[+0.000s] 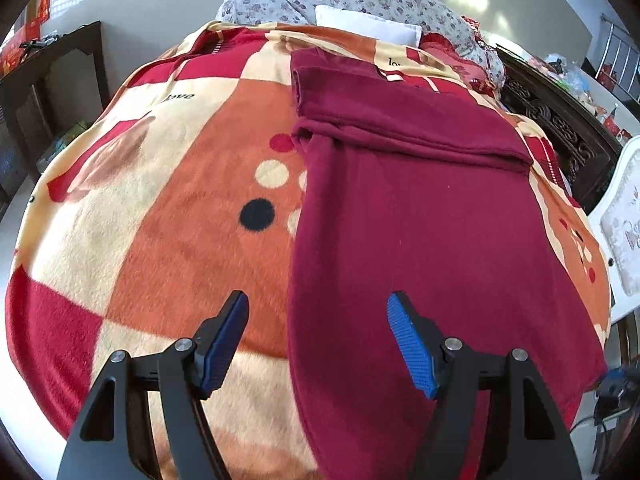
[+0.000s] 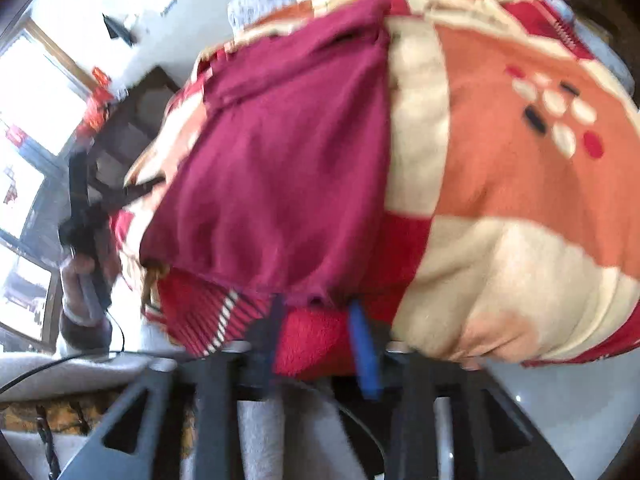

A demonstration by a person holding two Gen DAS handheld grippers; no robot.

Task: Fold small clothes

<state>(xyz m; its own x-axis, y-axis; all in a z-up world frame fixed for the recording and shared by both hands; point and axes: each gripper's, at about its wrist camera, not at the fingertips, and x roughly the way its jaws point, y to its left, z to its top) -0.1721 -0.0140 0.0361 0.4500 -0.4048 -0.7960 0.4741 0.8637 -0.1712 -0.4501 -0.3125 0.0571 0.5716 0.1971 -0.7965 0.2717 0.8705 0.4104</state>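
Maroon shirt [image 1: 420,216] lies flat on the patterned blanket [image 1: 168,200], a sleeve folded across its upper part. Left gripper [image 1: 318,304] hovers over the shirt's near left edge, jaws spread, holding nothing. Right gripper [image 2: 316,312] at the hem, jaws apart; view blurred, grip unclear.

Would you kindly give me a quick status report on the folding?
Left tongs open, hovering over garment edge. Right tongs open at near hem. Maroon garment flat on blanket, sleeves folded in. Nothing in the way.
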